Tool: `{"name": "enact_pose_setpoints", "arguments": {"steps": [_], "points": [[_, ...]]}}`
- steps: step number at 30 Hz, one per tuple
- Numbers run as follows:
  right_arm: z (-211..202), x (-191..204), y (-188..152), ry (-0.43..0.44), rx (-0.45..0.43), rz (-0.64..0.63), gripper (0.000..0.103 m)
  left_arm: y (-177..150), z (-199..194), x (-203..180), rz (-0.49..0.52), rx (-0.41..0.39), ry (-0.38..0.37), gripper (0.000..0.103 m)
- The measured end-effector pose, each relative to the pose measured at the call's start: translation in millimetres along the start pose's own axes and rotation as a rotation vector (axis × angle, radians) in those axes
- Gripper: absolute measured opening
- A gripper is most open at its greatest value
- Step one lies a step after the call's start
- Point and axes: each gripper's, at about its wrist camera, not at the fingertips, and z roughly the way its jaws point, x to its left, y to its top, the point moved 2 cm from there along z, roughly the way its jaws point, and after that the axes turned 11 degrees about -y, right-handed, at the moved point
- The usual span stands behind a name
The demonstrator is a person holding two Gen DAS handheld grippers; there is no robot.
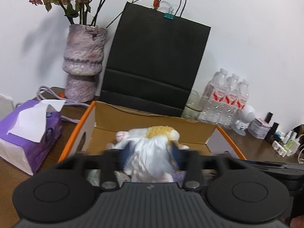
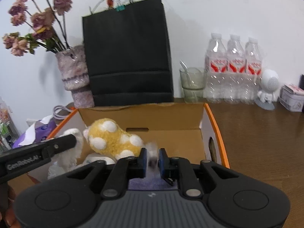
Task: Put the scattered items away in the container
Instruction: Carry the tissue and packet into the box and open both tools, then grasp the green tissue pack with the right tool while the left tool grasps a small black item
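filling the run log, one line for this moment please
stage: release | yellow white-spotted plush toy: in cardboard box | left claw: open | right claw: open

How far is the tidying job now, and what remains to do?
The plush toy is already over the cardboard box, above other things lying inside. Both grippers, left and right, look open around it, not pressing. No loose item shows on the table nearby, so little seems left.
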Motion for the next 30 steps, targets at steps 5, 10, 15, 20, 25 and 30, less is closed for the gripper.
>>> {"name": "enact_pose_setpoints", "arguments": {"steps": [5, 10, 15, 20, 25, 30], "points": [[-2.2, 2.0, 0.4, -0.051, -0.002, -0.032, 0.103, 4.1, -6.7, -3.6, 0.03, -0.024, 0.049, 0.103], [-5.9, 3.0, 0.8, -0.049, -0.003, -0.036, 0.103, 3.1, -5.9, -4.0, 0.023, -0.013, 0.05, 0.103], [-6.6, 3.4, 0.8, -0.051, -0.002, -0.037, 0.103, 3.3, -5.2, -3.6, 0.019, -0.01, 0.05, 0.103], [-6.2, 4.1, 0.7, -0.055, 0.0, -0.039, 0.103, 3.4, -5.2, -3.8, 0.018, -0.008, 0.051, 0.103], [-12.7, 0.0, 2.7, -0.042, -0.018, -0.027, 0.103, 8.0, -18.9, -2.2, 0.015, -0.04, 0.028, 0.103], [-32.6, -14.1, -2.7, -0.011, -0.059, -0.026, 0.103, 4.8, -43.6, 9.2, 0.041, -0.044, 0.011, 0.103]]}}
